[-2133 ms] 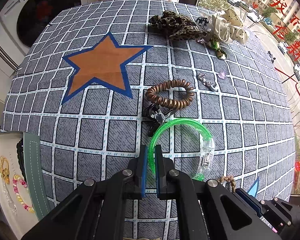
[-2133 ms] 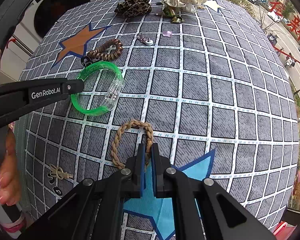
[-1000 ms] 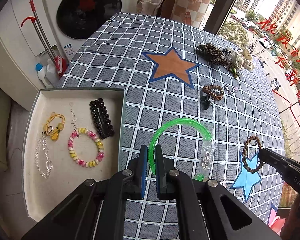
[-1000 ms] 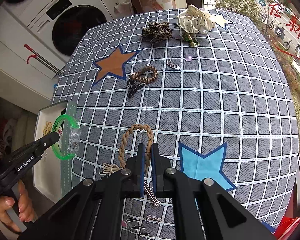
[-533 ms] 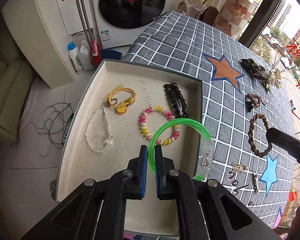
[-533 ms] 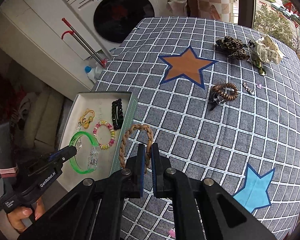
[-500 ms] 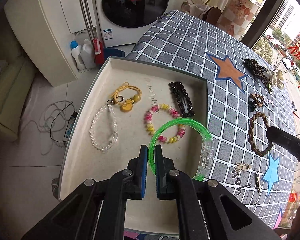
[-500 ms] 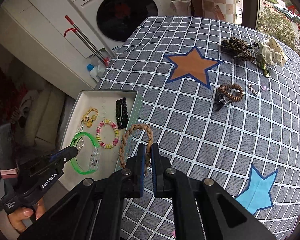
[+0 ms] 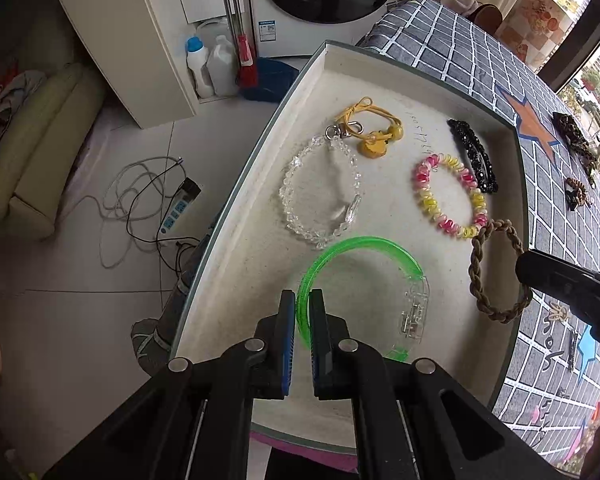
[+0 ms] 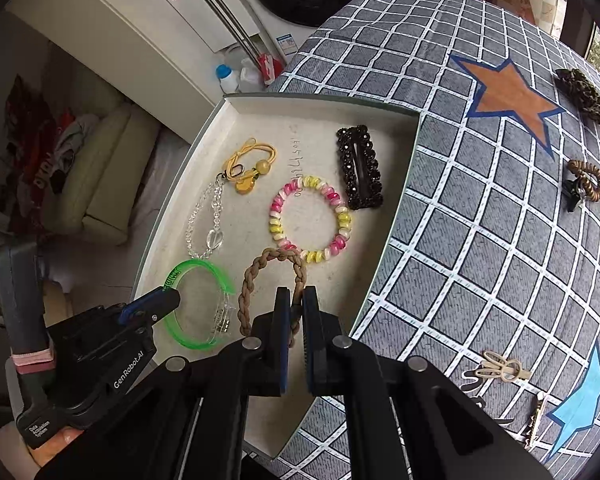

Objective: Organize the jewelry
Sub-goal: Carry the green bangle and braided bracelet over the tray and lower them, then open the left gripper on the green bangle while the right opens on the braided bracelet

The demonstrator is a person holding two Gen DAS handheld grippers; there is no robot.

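Observation:
My left gripper (image 9: 302,300) is shut on a green translucent bangle (image 9: 364,245), which hangs over the near part of the cream tray (image 9: 236,184). My right gripper (image 10: 296,298) is shut on a brown braided loop (image 10: 249,276), held above the tray's near right side beside the bangle (image 10: 198,270). In the left wrist view the braided loop (image 9: 476,268) hangs at the tray's right rim from the right gripper's black tip. Inside the tray lie a clear bead bracelet (image 9: 296,204), a yellow cord charm (image 9: 374,136), a pink-and-yellow coil bracelet (image 9: 432,204) and a black beaded clip (image 9: 474,156).
The tray (image 10: 400,184) sits at the left edge of a grey checked tablecloth (image 10: 480,220) with star patches. A brown coil tie (image 10: 586,180), a leopard scrunchie (image 10: 584,92) and small hairpins (image 10: 500,368) lie on the cloth. Beyond the table's edge are bottles (image 9: 208,64), a washing machine and floor cables (image 9: 140,200).
Both grippers have travelled from over the tablecloth to over the tray, each still carrying its piece, and have come lower. The tray now fills both views.

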